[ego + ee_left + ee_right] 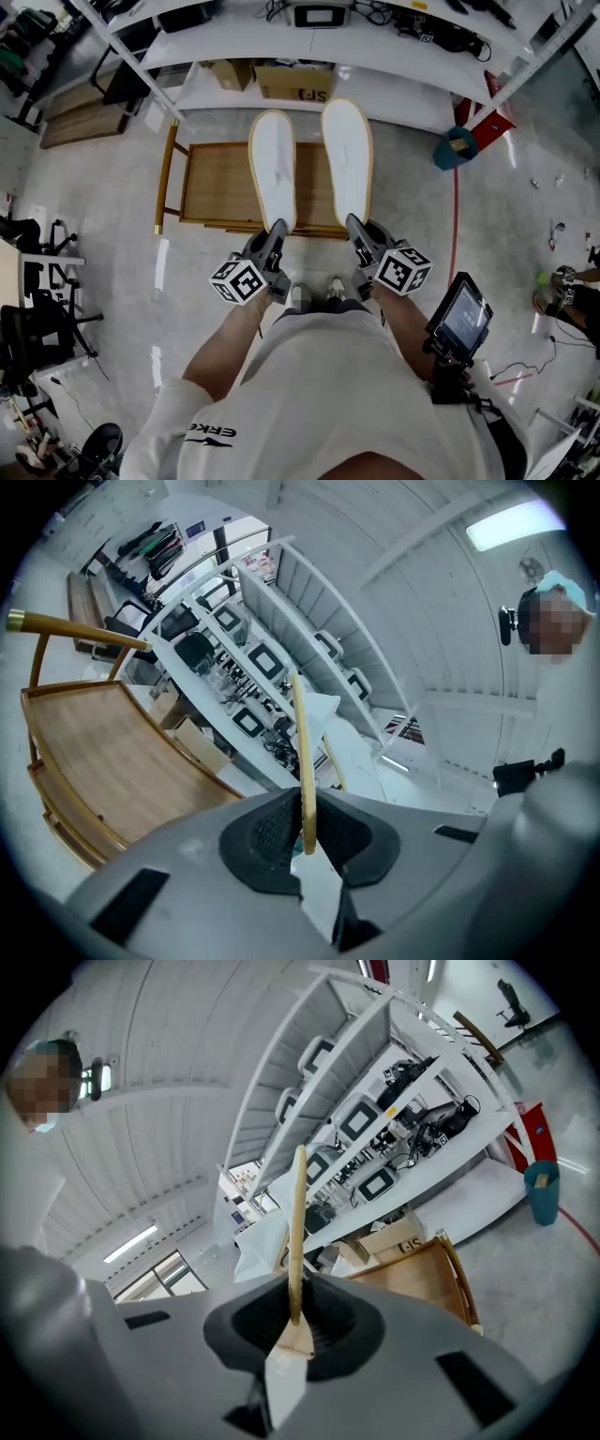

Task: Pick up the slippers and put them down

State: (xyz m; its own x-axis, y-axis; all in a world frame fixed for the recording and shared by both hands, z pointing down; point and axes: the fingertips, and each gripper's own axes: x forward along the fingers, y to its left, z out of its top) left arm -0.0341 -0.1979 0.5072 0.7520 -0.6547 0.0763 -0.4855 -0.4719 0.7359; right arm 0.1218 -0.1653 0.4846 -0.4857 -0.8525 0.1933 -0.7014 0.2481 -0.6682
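Note:
Two white slippers with tan rims are held side by side, soles toward me, above a low wooden rack (220, 187). My left gripper (277, 230) is shut on the heel of the left slipper (274, 164). My right gripper (356, 225) is shut on the heel of the right slipper (347, 155). In the left gripper view the left slipper (302, 752) shows edge-on as a thin tan strip clamped between the dark pads of the left gripper (307, 832). The right gripper view shows the same: the right slipper's rim (297, 1222) runs up out of the right gripper (295, 1321).
A white workbench (309, 42) with devices and cables stands beyond the rack, with cardboard boxes (292, 82) under it. A teal bucket (457, 147) and a red object (492, 127) sit at the right. Black chairs (37, 281) stand at the left. A tablet (461, 319) hangs at my right hip.

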